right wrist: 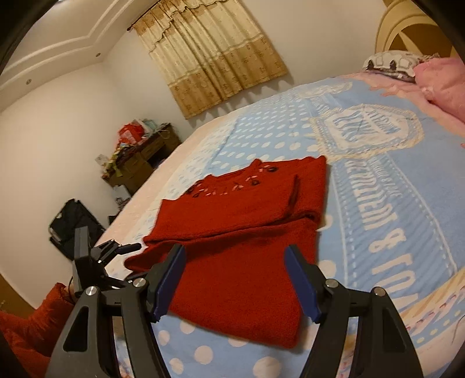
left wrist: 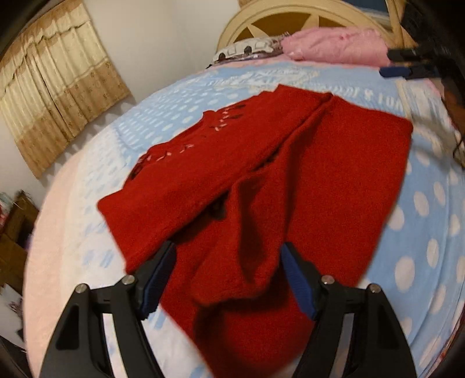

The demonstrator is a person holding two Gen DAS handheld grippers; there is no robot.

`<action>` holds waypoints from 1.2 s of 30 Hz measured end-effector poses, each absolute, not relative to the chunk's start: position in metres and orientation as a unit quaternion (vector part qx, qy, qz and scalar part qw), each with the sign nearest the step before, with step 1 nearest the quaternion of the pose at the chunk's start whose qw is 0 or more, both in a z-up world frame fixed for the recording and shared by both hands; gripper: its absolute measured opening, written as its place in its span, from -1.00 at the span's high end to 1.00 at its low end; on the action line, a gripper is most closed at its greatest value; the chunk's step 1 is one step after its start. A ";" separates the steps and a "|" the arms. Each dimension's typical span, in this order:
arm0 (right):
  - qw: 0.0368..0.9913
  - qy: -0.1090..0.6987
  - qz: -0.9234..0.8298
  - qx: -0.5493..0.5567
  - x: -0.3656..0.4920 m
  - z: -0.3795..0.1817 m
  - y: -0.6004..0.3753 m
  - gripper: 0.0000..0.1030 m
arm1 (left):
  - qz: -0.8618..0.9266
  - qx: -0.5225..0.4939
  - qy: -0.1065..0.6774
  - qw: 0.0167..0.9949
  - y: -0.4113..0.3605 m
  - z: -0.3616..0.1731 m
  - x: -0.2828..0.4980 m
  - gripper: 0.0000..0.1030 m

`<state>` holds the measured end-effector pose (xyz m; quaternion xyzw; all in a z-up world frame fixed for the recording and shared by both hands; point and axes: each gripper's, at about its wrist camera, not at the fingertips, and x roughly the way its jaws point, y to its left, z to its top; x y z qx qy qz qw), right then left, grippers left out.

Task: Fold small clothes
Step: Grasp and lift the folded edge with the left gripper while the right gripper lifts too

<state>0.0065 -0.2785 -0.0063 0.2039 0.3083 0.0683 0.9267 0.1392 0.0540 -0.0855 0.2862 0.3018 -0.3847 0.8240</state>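
**A:** Where does the garment lie?

**B:** A red knitted sweater (left wrist: pixel 261 180) is spread on a bed covered by a light-blue blanket with white polka dots (left wrist: pixel 421 221). In the left wrist view it fills the middle of the frame, its halves folded inward and meeting along a ridge running from the upper right toward the bottom centre. A line of pale embroidery shows near its upper-left edge.

**A:** And the left gripper?

**B:** The left gripper (left wrist: pixel 229 276) sits at the bottom of that frame, jaws spread wide. A fold of red knit lies between the blue pads (left wrist: pixel 157 279), but neither pad presses on it. The frame is somewhat blurred.

**A:** The right one?

**B:** The right gripper (right wrist: pixel 235 282) stands open as well, at the bottom of its own view, over the sweater's near edge and holding nothing. From there the sweater (right wrist: pixel 241 229) appears as a folded stack at centre frame, embroidery on the top layer. The left gripper (right wrist: pixel 128 248) shows at the lower left, just beside the sweater's left edge.

**A:** The surroundings?

**B:** A pink pillow (left wrist: pixel 334 46) rests near a cream headboard (left wrist: pixel 261 20) at the top of the left view. Beige curtains (right wrist: pixel 209 52) hang at the top centre of the right view, with a cluttered wooden desk (right wrist: pixel 139 160) at the middle left.
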 end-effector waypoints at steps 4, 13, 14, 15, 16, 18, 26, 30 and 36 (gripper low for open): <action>0.922 0.313 0.060 0.219 0.009 -0.011 -0.289 -0.37 | -0.419 0.194 0.361 0.810 0.065 -0.090 0.160 0.36; 0.926 0.354 0.003 0.131 0.034 -0.028 -0.276 -0.37 | -0.396 0.010 0.426 0.814 0.097 -0.099 0.188 0.28; 0.925 0.359 0.002 0.124 0.040 -0.031 -0.275 -0.37 | -0.391 0.000 0.430 0.814 0.095 -0.099 0.190 0.20; 0.923 0.365 0.001 0.120 0.043 -0.034 -0.275 -0.37 | -0.389 -0.014 0.436 0.811 0.096 -0.100 0.192 0.02; 0.921 0.372 -0.001 0.114 0.049 -0.038 -0.274 -0.37 | -0.390 -0.020 0.437 0.810 0.096 -0.101 0.193 -0.08; 0.918 0.384 -0.010 0.099 0.061 -0.043 -0.273 -0.37 | -0.386 -0.009 0.433 0.815 0.091 -0.100 0.189 -0.13; 0.896 0.436 -0.031 0.082 0.097 -0.077 -0.271 0.38 | -0.367 0.000 0.426 0.827 0.090 -0.100 0.189 -0.11; 0.905 0.418 -0.046 0.062 0.087 -0.071 -0.267 0.73 | -0.352 0.008 0.429 0.831 0.088 -0.101 0.190 0.70; 0.924 0.379 -0.046 0.033 0.060 -0.044 -0.252 0.84 | -0.336 -0.024 0.415 0.845 0.098 -0.097 0.181 0.86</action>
